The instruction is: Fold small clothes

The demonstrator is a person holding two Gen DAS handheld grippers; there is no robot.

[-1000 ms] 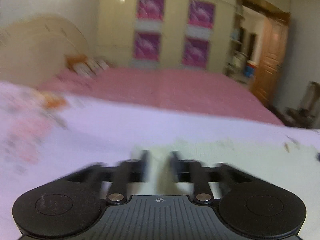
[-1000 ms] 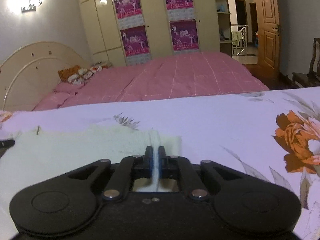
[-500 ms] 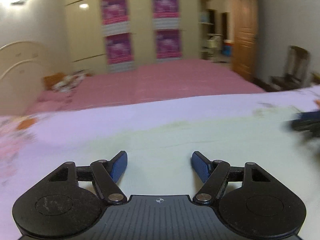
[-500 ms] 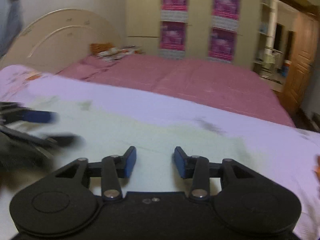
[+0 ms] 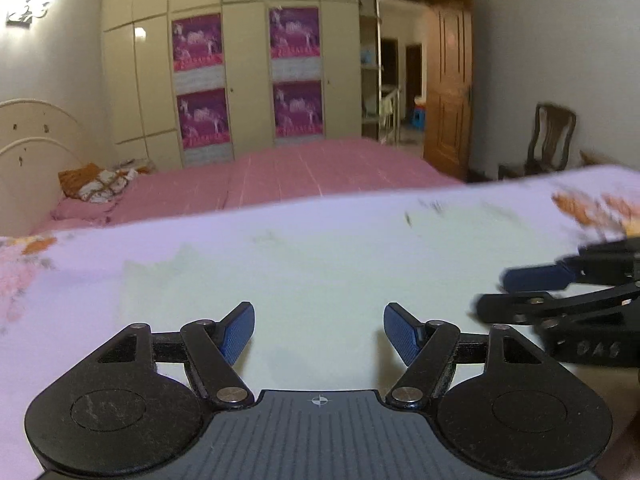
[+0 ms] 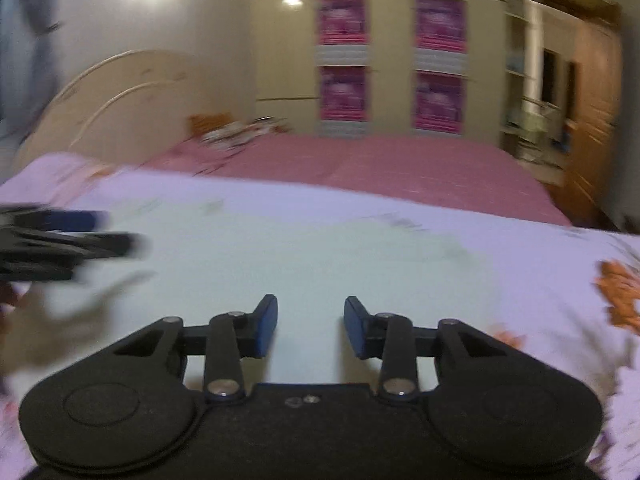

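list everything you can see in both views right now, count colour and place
garment: 1, pale cream-green, flat on the floral sheet under both grippers
floral sheet: 1, lilac with orange flowers, nearest surface
pink bed: 1, pink cover, behind the sheet
pillows: a small pile, orange and white, by the headboard
headboard: 1, cream, far left
wardrobe: 1, cream, back wall
posters: 4, magenta, on the wardrobe doors
door: 1, brown wood, right of the wardrobe
chair: 1, dark wood, far right
left gripper: open, empty
right gripper: open, empty
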